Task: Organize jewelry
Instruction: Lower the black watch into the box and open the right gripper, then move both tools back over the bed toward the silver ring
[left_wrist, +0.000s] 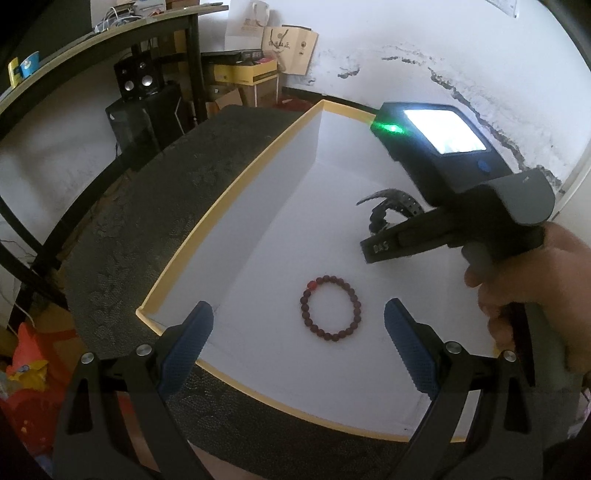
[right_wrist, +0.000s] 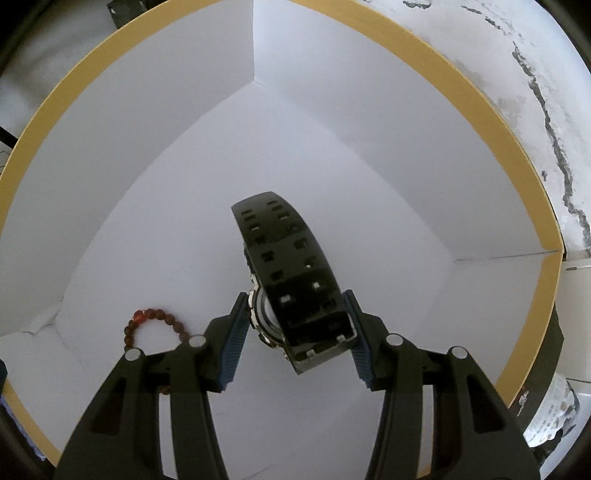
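1. Two pieces of jewelry sit inside the white box (right_wrist: 406, 66) with its mustard-yellow rim: a black watch (right_wrist: 291, 273) toward the far right of the floor, and a dark red bead bracelet (left_wrist: 331, 308) lying flat near the front.
2. The right gripper (right_wrist: 295, 332) pinches the watch across its case and strap, blue pads against both sides; whether the watch rests on the floor or hangs just above it, I cannot tell.
3. The left gripper (left_wrist: 299, 332) hangs spread wide over the box's near edge, holding nothing, with the bracelet just ahead of its fingers.
4. The watch looks like the heavier piece, judging by its metal-edged case; the perforated strap probably flexes and would sag, so the rigid case is the sound place to grip. The glass face likely scratches, so set it down gently.
5. The bracelet is probably light, limp and elastic-strung, its round beads apt to roll from the pads; nipping one side of the loop seems best.
6. The floor is otherwise bare, giving ample room. The walls rise all around, so anything must lift clear of the rim; the two grippers are near each other over the right half.
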